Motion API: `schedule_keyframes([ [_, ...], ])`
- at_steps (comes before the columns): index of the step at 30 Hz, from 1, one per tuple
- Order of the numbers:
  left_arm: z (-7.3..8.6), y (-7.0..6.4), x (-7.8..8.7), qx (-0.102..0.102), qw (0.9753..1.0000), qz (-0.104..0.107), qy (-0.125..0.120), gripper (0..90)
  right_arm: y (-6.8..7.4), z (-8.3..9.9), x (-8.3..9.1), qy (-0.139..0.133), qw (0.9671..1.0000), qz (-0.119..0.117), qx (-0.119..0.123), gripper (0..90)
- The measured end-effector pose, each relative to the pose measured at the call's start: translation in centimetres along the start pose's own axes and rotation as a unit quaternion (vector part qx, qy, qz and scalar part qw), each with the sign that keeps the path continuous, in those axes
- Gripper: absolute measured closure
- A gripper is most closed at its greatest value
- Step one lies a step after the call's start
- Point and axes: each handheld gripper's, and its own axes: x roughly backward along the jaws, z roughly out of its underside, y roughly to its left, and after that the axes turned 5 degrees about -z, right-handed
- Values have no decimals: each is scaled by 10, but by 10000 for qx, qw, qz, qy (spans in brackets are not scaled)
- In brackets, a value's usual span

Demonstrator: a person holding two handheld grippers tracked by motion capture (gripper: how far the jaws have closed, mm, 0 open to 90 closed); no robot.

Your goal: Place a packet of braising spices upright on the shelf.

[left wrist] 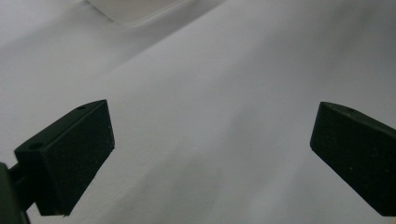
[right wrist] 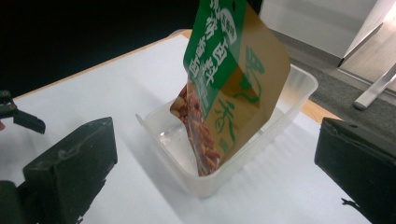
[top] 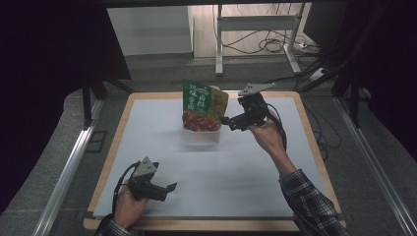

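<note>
A green and tan snack bag [top: 201, 105] [right wrist: 229, 79] with reddish pieces showing through its window stands on end, leaning, inside a clear plastic container [top: 202, 137] [right wrist: 299, 88] at the table's far middle. My right gripper [top: 227, 121] [right wrist: 215, 140] hovers just right of the bag, jaws wide apart and open, with nothing between them. At the front left, my left gripper [top: 169, 189] [left wrist: 212, 130] is open low over the white mat, also empty. A corner of the container [left wrist: 135, 9] shows in the left gripper view.
A white mat [top: 236, 172] covers the wooden table [top: 196, 225]. Dark curtains flank both sides. Beyond the far edge lie cables and a metal stand's legs [top: 255, 29] on the floor. My left gripper [right wrist: 23, 119] appears at the left of the right gripper view.
</note>
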Motion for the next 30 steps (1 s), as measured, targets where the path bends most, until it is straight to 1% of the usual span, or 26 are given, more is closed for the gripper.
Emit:
schedule_keyframes([
  [8,0,-1,-1,-66,10000,-2,25,0,3,15,3,66,10000,-33,-27,0],
  [12,0,-2,-1,-84,10000,3,35,0,7,22,3,88,9999,-56,3,0],
  [23,0,-3,-2,-128,9999,-10,83,0,15,44,5,158,9998,25,85,0],
  [30,0,-3,-2,-137,9999,-18,99,0,19,61,6,176,9998,45,83,0],
])
